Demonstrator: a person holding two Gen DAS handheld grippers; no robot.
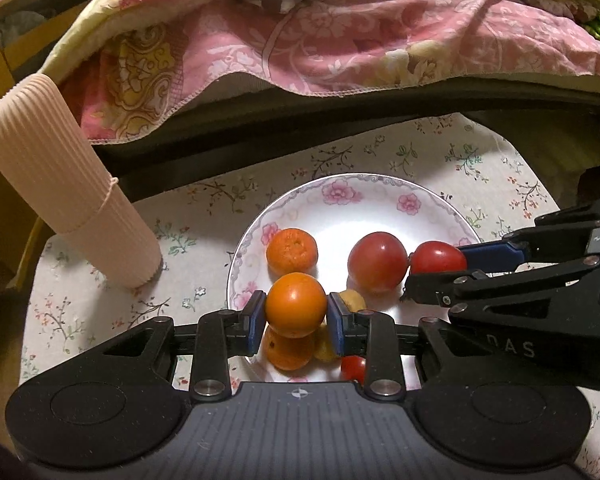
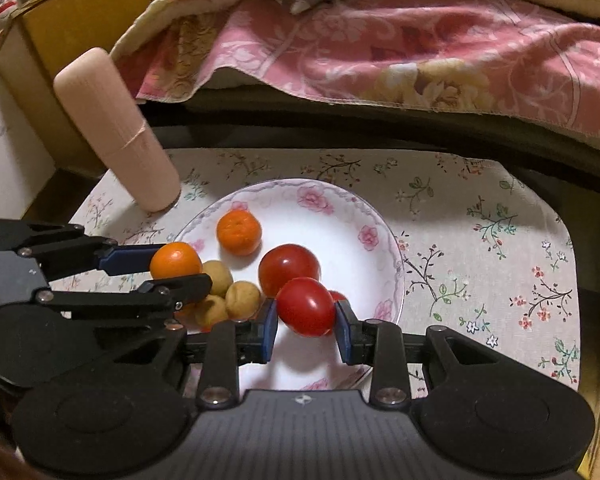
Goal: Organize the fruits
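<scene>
Left gripper [image 1: 296, 316] jaws grasping glossy orange [image 1: 296, 305]; right gripper [image 2: 306, 322] clamping shiny red tomato [image 2: 306, 306].

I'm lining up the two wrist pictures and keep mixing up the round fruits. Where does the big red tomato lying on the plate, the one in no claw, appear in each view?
Left wrist view: the big red tomato lies right of centre on the plate, beside the tomato in the right claw.
Right wrist view: the same tomato lies at centre, just behind the clamped one.
Shared landmark: the ribbed pink bottle, standing left of the plate in both.
</scene>
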